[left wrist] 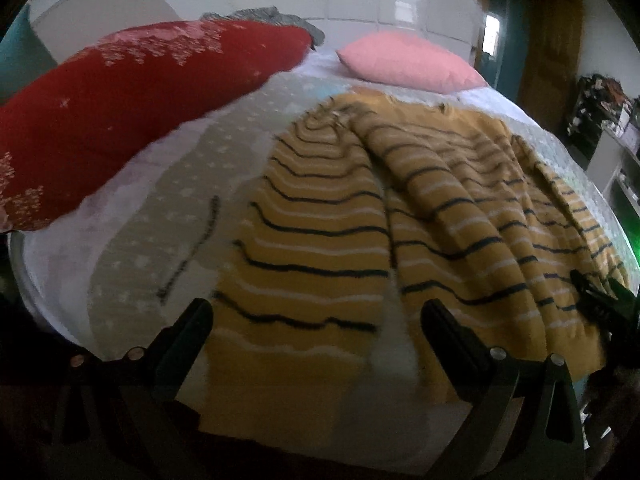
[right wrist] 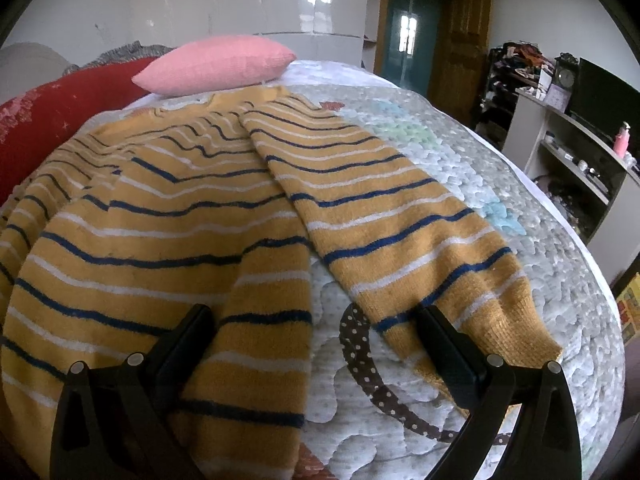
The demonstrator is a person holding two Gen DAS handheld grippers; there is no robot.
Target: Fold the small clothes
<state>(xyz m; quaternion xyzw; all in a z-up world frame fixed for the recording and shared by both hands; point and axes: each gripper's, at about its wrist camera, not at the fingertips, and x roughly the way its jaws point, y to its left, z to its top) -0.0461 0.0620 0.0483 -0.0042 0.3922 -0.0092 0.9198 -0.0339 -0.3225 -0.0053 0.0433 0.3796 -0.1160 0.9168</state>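
Note:
A mustard-yellow sweater (left wrist: pixel 420 208) with dark blue and white stripes lies spread face down or rumpled on the quilted bed. In the right wrist view the sweater (right wrist: pixel 160 220) has its right sleeve (right wrist: pixel 400 232) stretched toward the near edge. My left gripper (left wrist: pixel 316 308) is open, hovering over the left sleeve and hem. My right gripper (right wrist: pixel 312 312) is open, its fingers straddling the gap between the body's hem and the right sleeve cuff. The right gripper also shows at the far right of the left wrist view (left wrist: pixel 604 300).
A pale quilted bedspread (right wrist: pixel 520 200) covers the bed. A red patterned cushion (left wrist: pixel 120 112) lies at the left, a pink pillow (right wrist: pixel 216 64) at the head. Shelves with clutter (right wrist: pixel 580 152) and a wooden door (right wrist: pixel 460 40) stand to the right.

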